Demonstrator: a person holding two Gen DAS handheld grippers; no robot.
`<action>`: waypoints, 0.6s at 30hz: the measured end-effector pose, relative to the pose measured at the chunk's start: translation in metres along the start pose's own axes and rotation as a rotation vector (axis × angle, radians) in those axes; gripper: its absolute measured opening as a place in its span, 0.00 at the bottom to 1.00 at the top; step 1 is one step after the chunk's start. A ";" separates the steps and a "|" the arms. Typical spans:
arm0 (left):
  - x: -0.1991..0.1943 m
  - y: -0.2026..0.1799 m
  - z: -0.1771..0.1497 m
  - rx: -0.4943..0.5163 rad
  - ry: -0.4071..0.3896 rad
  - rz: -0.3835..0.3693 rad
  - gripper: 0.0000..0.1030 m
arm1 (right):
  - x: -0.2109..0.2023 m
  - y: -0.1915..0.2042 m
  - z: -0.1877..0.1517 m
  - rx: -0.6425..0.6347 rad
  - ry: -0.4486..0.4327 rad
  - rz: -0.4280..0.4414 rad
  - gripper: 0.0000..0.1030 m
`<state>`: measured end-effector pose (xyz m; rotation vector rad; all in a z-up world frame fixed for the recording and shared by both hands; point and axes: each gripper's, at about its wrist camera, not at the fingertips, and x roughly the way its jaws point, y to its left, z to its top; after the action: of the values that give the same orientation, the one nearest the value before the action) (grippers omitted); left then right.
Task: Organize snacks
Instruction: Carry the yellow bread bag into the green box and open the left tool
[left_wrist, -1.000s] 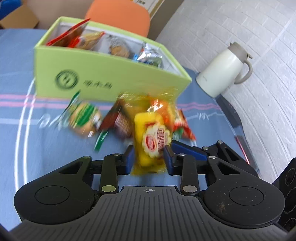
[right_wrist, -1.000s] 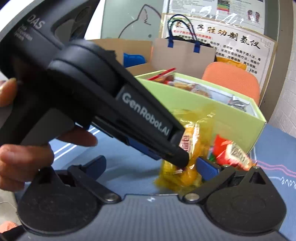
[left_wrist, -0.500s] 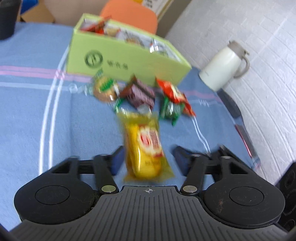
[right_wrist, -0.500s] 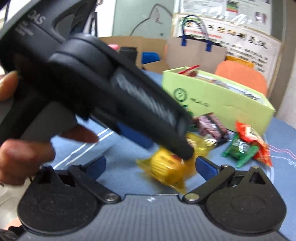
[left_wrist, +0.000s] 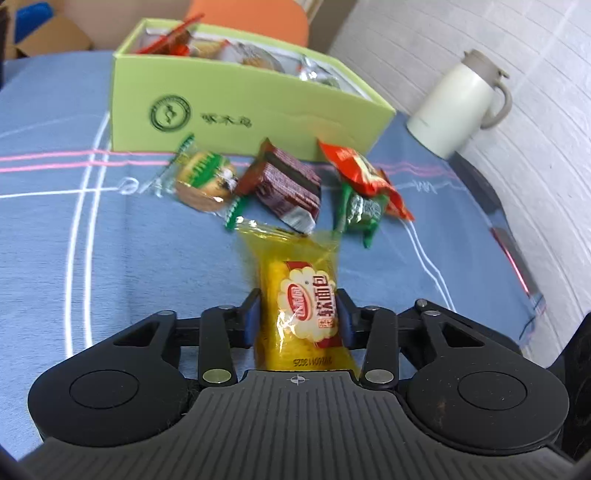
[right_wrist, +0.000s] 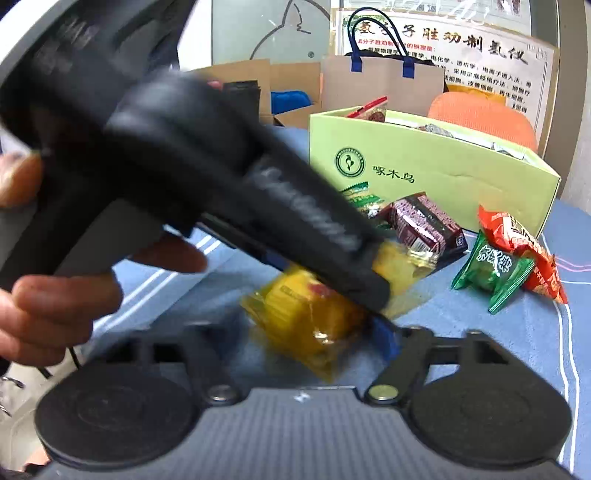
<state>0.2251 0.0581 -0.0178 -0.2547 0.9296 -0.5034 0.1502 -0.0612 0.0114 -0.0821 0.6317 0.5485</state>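
My left gripper (left_wrist: 298, 314) is shut on a yellow soft-bread packet (left_wrist: 303, 306), its blue pads against both sides. The packet also shows in the right wrist view (right_wrist: 310, 317), low over the blue tablecloth, under the left gripper's black body (right_wrist: 221, 177). A light-green box (left_wrist: 236, 107) holding several snacks stands behind. In front of it lie a green-striped cookie packet (left_wrist: 203, 177), a brown packet (left_wrist: 288, 184), a red packet (left_wrist: 362, 170) and a green packet (left_wrist: 364, 212). My right gripper (right_wrist: 295, 339) is open, its jaws wide on either side of the yellow packet.
A white thermos jug (left_wrist: 458, 107) stands at the right by the white brick wall. The table's right edge (left_wrist: 517, 273) runs close by. A paper bag (right_wrist: 380, 81), cardboard boxes and an orange chair (right_wrist: 484, 118) stand behind the table.
My left gripper pulled back from the green box, opened and dropped the yellow packet onto the cloth, then closed on it again lower down. The right gripper stayed open.
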 end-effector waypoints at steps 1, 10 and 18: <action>-0.002 0.000 0.003 -0.014 -0.008 -0.010 0.18 | -0.002 -0.002 0.004 -0.008 -0.008 -0.002 0.72; -0.020 -0.022 0.091 0.051 -0.182 -0.025 0.19 | 0.009 -0.045 0.092 -0.113 -0.161 -0.050 0.75; 0.015 0.006 0.197 0.055 -0.224 0.075 0.19 | 0.085 -0.098 0.169 -0.138 -0.117 -0.010 0.74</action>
<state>0.3947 0.0544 0.0838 -0.2208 0.7041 -0.4212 0.3487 -0.0661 0.0896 -0.1823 0.4791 0.5823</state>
